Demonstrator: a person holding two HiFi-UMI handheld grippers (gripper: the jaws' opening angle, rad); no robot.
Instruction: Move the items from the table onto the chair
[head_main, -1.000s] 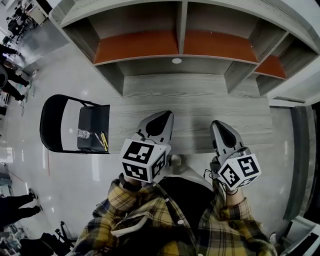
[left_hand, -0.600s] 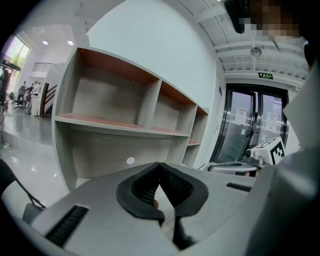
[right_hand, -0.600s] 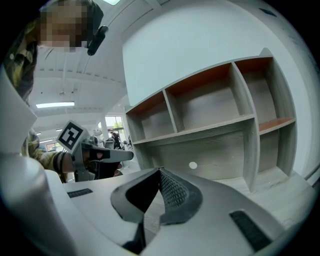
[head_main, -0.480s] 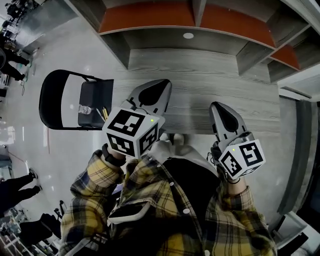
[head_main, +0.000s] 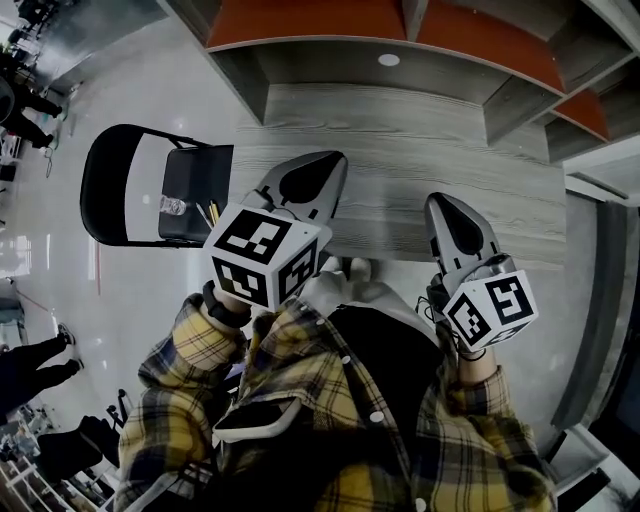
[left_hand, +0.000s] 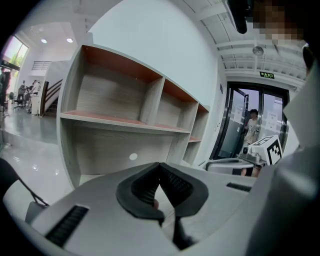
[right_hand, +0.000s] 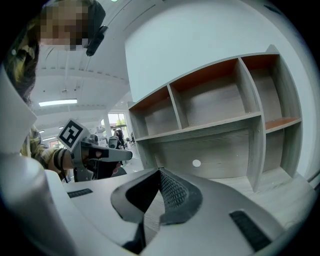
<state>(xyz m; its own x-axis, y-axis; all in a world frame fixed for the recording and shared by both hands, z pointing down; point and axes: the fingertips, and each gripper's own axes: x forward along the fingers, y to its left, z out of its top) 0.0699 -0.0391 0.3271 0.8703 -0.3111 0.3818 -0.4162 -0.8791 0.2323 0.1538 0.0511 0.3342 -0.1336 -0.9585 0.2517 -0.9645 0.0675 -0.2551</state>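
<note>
You hold the left gripper (head_main: 322, 178) closed, nothing in it | your right gripper (head_main: 448, 214) closed, empty too | both above the grey tabletop (head_main: 430, 135) | clear bottle (head_main: 172, 207) and yellow sticks (head_main: 212, 213) lie on the black chair (head_main: 120, 165) at the tabletop's left end | shelves (head_main: 300, 20) beyond

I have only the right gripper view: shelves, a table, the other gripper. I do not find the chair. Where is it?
Observer: The head view shows the black chair beside the left end of the table.
Operator: Is anything on its seat?
Observer: Yes. A small clear item and thin yellow sticks lie on the seat.
Operator: Does the left gripper hold something?
Observer: No. In the left gripper view the left gripper is shut, with nothing between its jaws.
</note>
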